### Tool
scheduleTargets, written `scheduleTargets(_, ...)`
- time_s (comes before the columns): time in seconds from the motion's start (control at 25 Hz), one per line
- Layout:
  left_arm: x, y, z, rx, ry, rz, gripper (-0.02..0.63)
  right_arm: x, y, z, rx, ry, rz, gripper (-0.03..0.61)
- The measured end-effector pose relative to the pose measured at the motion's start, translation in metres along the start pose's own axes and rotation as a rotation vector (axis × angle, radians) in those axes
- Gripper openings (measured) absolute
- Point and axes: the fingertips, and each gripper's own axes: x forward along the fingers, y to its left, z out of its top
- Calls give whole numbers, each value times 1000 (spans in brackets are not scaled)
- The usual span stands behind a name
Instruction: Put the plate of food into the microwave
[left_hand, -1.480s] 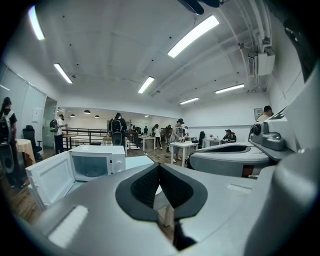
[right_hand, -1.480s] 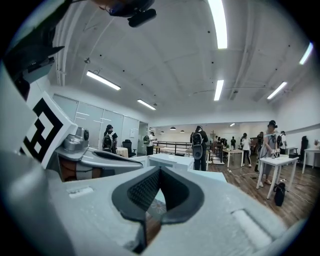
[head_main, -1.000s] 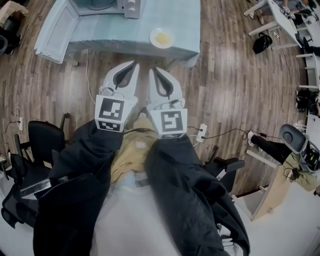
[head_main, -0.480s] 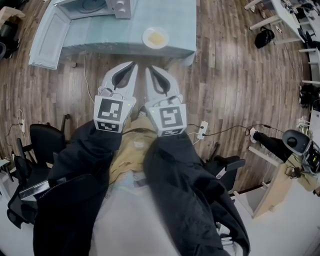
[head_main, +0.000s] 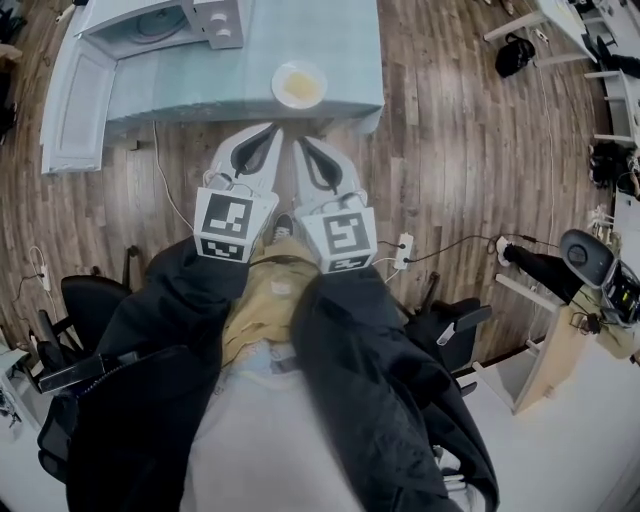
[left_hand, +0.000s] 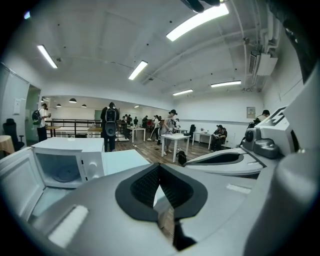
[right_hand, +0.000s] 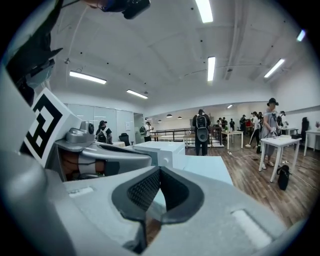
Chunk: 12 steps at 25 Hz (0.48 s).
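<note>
In the head view a white plate with yellow food (head_main: 299, 85) sits near the front edge of the table with the pale blue cloth (head_main: 230, 55). The white microwave (head_main: 160, 22) stands at the table's back left, its door (head_main: 72, 105) swung open to the left. My left gripper (head_main: 275, 129) and right gripper (head_main: 299, 140) are held side by side just short of the table's front edge, both shut with nothing between the jaws. The left gripper view shows the open microwave (left_hand: 62, 167) ahead on the left. In the right gripper view the microwave (right_hand: 157, 150) lies straight ahead.
Black office chairs (head_main: 85, 300) stand on the wooden floor at the left. A power strip (head_main: 403, 258) with cables lies at the right, near a wooden desk (head_main: 560, 370). Several people (left_hand: 110, 125) and white tables (left_hand: 175, 145) are in the room beyond.
The head view has shifted forward, so the table, the plate and the microwave show more fully. Both grippers stay shut and side by side, now closer to the table's edge.
</note>
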Motion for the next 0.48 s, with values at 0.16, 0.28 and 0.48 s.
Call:
scheduleTargets(0.16, 21, 49, 0, -14, 19, -1, -2, 52, -12, 3, 34, 32, -23, 0)
scheduleTargets(0.28, 34, 84, -2, -34, 35, 11, -2, 89, -15, 4, 35, 60, -20, 0)
scheduleTargets(0.48, 49, 127, -15, -69, 75, 4, -2, 142, -3, -1, 45, 114, 11, 0)
